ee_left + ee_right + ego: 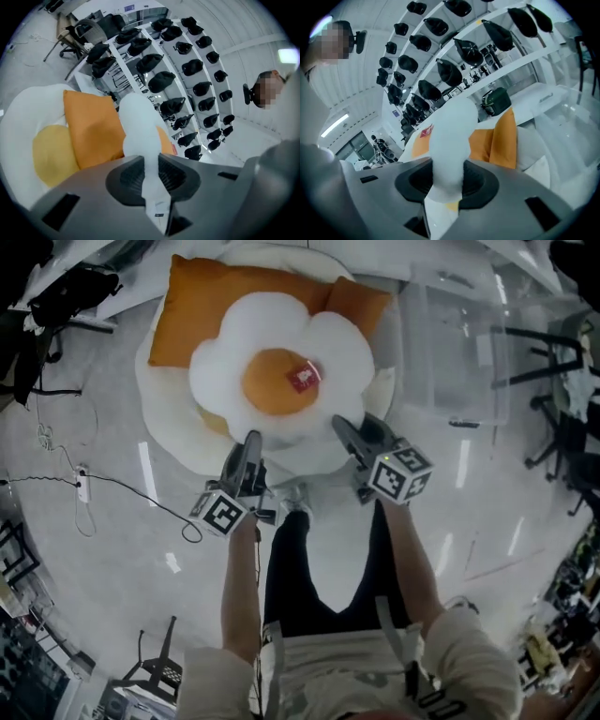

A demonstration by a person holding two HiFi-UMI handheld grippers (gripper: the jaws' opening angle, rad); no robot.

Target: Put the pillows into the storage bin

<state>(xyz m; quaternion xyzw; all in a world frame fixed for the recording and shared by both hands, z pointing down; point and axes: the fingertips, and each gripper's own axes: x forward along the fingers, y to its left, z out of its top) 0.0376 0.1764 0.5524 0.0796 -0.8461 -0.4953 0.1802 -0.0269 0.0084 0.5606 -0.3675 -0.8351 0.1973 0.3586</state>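
A white flower-shaped pillow (281,367) with an orange centre and a red tag is held up by its near edge above a heap of pillows. My left gripper (251,442) is shut on one near petal (138,126), pinched thin between the pads. At the other near petal (450,136) my right gripper (345,426) is shut on a thicker fold. Under the flower pillow lie an orange pillow (192,320) and a big white round pillow (173,427) with a yellow middle (49,154). The clear storage bin (459,343) stands to the right of the heap.
A cable and a power strip (82,486) lie on the floor at the left. Office chairs (562,418) stand at the right edge. Shelves with several black bags (164,79) rise beyond the pillows. The person's legs (319,559) are below the grippers.
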